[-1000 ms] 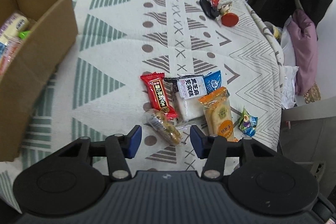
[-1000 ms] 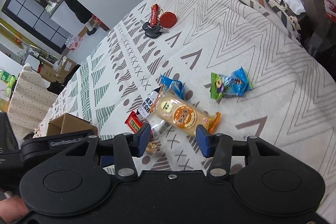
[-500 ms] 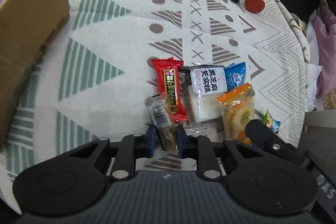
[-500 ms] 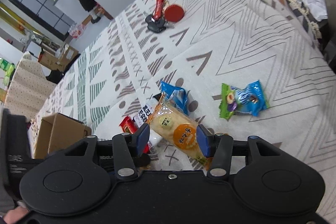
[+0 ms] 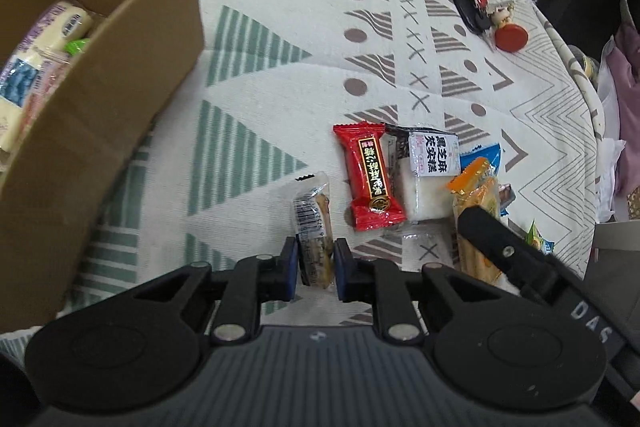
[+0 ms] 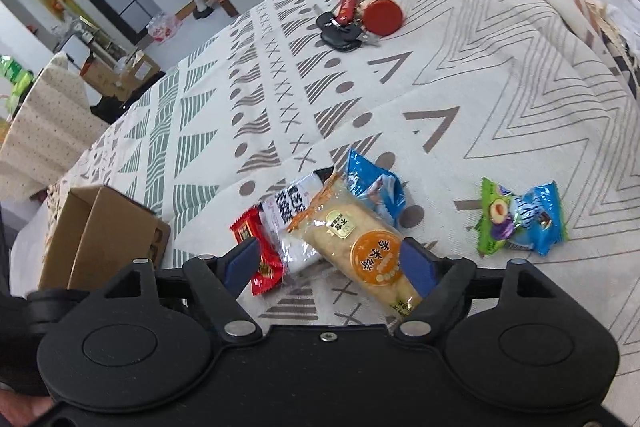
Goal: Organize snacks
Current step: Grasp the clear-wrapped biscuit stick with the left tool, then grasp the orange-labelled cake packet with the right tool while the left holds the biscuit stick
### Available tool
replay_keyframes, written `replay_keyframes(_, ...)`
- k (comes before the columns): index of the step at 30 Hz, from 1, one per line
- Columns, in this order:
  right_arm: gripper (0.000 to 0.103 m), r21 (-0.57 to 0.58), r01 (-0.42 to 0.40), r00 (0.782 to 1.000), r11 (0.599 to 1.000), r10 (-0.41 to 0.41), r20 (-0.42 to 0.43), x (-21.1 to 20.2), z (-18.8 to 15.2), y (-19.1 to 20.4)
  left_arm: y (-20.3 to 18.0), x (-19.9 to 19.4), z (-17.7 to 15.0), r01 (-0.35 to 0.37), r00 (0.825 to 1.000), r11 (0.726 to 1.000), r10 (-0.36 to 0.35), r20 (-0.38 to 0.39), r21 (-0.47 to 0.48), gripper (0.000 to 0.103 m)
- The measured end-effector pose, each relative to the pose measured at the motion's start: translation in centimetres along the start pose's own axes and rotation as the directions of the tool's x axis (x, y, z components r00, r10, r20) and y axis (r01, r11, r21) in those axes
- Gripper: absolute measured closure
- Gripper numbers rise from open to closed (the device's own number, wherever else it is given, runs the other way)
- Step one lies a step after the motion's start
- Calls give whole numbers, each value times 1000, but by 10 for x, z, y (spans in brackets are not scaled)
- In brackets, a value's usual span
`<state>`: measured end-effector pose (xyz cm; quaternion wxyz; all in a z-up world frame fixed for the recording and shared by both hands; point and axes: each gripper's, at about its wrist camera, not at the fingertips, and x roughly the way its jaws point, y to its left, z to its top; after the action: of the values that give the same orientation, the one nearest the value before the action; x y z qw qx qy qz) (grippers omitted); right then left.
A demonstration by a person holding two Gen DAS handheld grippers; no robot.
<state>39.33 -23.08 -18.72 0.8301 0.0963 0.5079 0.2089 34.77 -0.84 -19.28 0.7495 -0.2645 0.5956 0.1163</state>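
My left gripper (image 5: pixel 316 263) is shut on a clear-wrapped nut bar (image 5: pixel 314 223), held just left of the snack pile. The pile on the patterned tablecloth (image 5: pixel 280 75) holds a red packet (image 5: pixel 370 175), a white sesame-cake packet (image 5: pixel 424 171), a blue packet (image 6: pixel 374 187) and an orange rice-cracker packet (image 6: pixel 360 243). My right gripper (image 6: pixel 330 263) is open, its blue pads straddling the near end of the orange packet. A green-and-blue candy (image 6: pixel 520 215) lies apart to the right. The cardboard box (image 5: pixel 100 47) at the left holds several snacks.
A bunch of keys with a red tag and red disc (image 5: pixel 476 7) lies at the far side of the cloth. The table edge drops off at the right, where bags and clothing (image 5: pixel 624 67) sit. A second draped table (image 6: pixel 44 131) stands behind.
My left gripper has shut on the nut bar and carried it left, away from the pile. My right gripper has opened wider and come closer over the orange packet.
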Motion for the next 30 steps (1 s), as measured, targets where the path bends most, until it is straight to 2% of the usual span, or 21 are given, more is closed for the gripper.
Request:
replay_keyframes(5,31,13,-19,999,1000,20,-44,-3,-11,3,7,-7,-2,1,1000,1000,-1,6,-2,86)
replay_keyframes(11,58,20,-17,995,1000,18,-96,-5,-26,5,12,-11,-8,14,1000,1000,-14,9,4,86)
replay_keyframes(12,66,29,-26,994,999,29,-104,-5,-26,4,13,-12,-9,16,1000,1000,-16,10,6,86)
replay_keyframes(17,66,34,-42,997,999,44,-65,-17,-23,7,19,-16,-8,20,1000,1000,-20,21,8,86)
replay_keyframes(18,66,27,-47,997,999,48,-52,-20,-21,9,19,-17,-8,21,999,1000,-21,24,9,86)
replay_keyframes(21,46,-7,-26,999,1000,26,-30,-23,-12,13,20,-17,-4,24,999,1000,-25,26,5,86)
replay_keyframes(23,43,-27,-24,1000,999,23,-15,-25,-7,13,19,-16,-2,26,999,1000,-26,27,7,86)
replay_keyframes(28,23,-40,-8,1000,999,8,8,-18,7,11,17,-12,5,24,999,1000,-24,26,5,86)
replay_keyframes(30,19,-50,-11,1000,999,11,0,-12,10,12,17,-10,8,20,1000,1000,-20,24,4,86)
